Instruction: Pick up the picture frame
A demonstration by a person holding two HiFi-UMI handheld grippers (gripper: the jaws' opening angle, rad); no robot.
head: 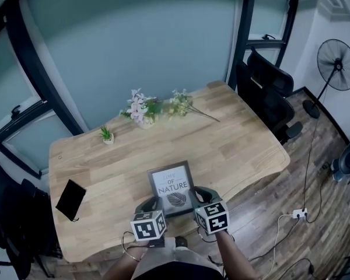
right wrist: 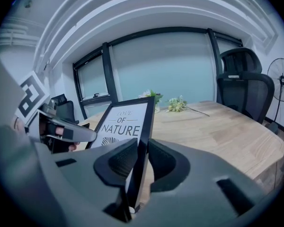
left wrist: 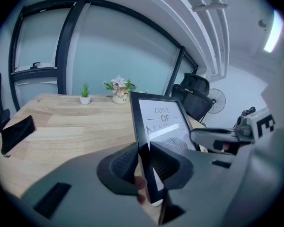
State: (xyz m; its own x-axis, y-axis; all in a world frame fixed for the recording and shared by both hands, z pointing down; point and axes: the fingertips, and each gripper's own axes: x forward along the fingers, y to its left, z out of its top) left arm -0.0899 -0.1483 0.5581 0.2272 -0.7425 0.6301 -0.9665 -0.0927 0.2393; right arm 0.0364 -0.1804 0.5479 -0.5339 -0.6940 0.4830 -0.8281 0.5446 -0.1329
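A black picture frame (head: 171, 188) with a white print reading "LOVE OF NATURE" hangs tilted just above the near edge of the wooden table (head: 233, 139). My left gripper (head: 154, 203) is shut on the frame's lower left edge, and my right gripper (head: 196, 196) is shut on its lower right edge. In the left gripper view the frame (left wrist: 160, 126) stands edge-on between the two dark pads, with the right gripper (left wrist: 213, 137) at the far side. The right gripper view has the frame (right wrist: 128, 126) clamped the same way, and the left gripper (right wrist: 61, 131) shows beyond it.
A black phone-like slab (head: 70, 199) lies at the table's left. A small potted plant (head: 107, 135), a vase of pink flowers (head: 141, 111) and a loose flower spray (head: 184, 105) sit along the far edge. Black office chairs (head: 268, 92) and a standing fan (head: 336, 66) are at the right.
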